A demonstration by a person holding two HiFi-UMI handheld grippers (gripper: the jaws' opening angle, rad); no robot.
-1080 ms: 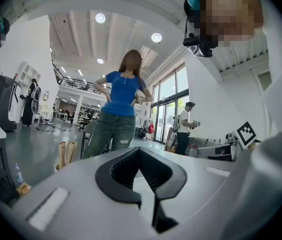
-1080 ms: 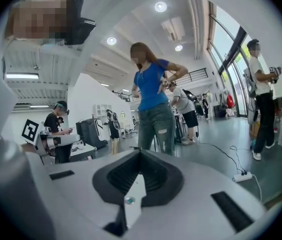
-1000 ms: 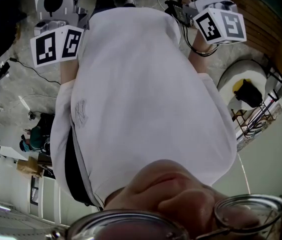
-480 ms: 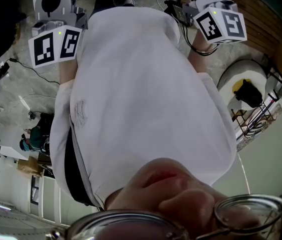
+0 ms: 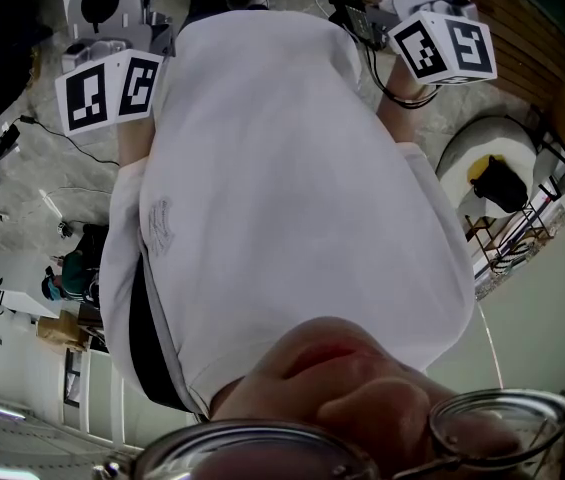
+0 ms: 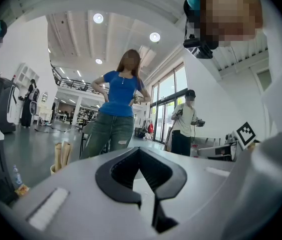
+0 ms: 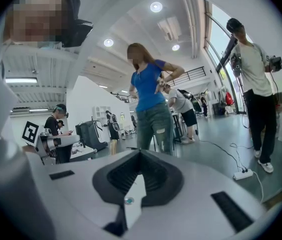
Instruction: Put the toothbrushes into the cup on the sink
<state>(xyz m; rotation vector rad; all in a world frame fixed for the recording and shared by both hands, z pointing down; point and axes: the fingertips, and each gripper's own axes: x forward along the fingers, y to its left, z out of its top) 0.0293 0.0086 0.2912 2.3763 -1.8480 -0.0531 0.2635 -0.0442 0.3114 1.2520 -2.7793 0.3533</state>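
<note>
- Pointing out across a large hall, the left gripper (image 6: pixel 140 151) has its dark fingers (image 6: pixel 113 171) pressed together at the tips, with nothing between them
- The right gripper (image 7: pixel 140 156) likewise has its fingers (image 7: pixel 163 176) closed tip to tip and empty
- Straight beyond the left fingers stands a person in a blue top (image 6: pixel 118 104); right of them, farther off, stands a person in a white top (image 6: pixel 184 129)
- Beyond the right fingers, a power strip (image 7: pixel 243 174) lies on the floor to their right
- In the head view both marker cubes (image 5: pixel 110 90) (image 5: pixel 444 48) flank a white shirt (image 5: pixel 282 188)
- The toothbrushes, cup and sink fall outside all three views
</note>
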